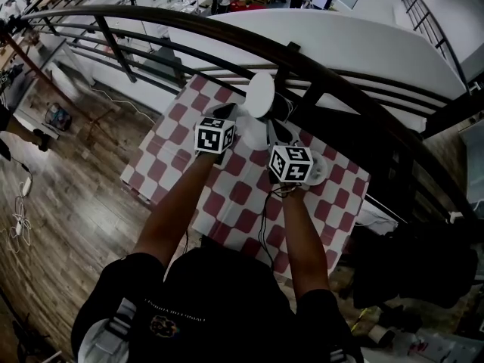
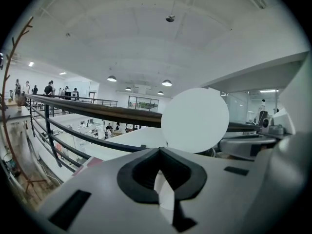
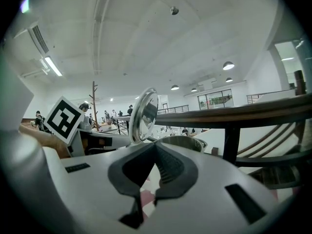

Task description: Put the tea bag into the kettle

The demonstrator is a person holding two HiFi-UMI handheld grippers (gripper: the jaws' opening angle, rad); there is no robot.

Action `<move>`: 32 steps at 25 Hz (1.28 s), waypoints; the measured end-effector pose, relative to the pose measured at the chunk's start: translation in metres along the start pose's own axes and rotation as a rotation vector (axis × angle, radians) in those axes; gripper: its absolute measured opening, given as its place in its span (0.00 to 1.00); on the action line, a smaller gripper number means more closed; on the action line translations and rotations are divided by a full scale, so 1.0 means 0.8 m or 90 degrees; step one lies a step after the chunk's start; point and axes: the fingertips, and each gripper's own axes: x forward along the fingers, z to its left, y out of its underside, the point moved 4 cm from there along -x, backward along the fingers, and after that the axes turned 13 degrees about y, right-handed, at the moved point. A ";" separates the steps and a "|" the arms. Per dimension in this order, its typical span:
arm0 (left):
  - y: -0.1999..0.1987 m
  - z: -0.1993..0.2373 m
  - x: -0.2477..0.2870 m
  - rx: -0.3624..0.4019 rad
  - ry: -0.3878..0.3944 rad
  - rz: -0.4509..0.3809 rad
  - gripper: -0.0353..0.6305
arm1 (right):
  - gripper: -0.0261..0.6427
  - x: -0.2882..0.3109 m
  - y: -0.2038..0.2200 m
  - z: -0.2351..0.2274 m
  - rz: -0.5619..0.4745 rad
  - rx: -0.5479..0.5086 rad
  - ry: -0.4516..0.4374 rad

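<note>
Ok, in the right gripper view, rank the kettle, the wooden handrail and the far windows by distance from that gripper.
1. kettle, just ahead, centre.
2. wooden handrail, behind it, right.
3. far windows, across the hall.

A curved dark metal railing with a wooden handrail (image 1: 227,32) edges a brown wood-plank floor (image 1: 76,203), with a red-and-white checked table (image 1: 242,203) just inside it, a bright lower hall (image 2: 97,130) beyond it and a white vaulted ceiling (image 2: 146,33) with round lamps (image 2: 166,83) above it.
</note>
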 end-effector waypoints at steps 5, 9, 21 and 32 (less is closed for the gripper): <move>-0.007 -0.026 -0.020 0.040 -0.010 -0.022 0.06 | 0.06 -0.020 -0.001 -0.017 -0.008 0.005 0.018; 0.004 -0.052 -0.023 0.065 0.006 -0.004 0.06 | 0.06 -0.039 0.006 -0.034 -0.005 0.013 0.040; 0.030 -0.135 0.010 0.100 0.104 0.050 0.06 | 0.06 -0.117 0.029 -0.096 -0.002 0.035 0.127; 0.058 -0.241 0.066 0.142 0.219 0.092 0.06 | 0.06 -0.212 0.054 -0.182 0.006 0.060 0.257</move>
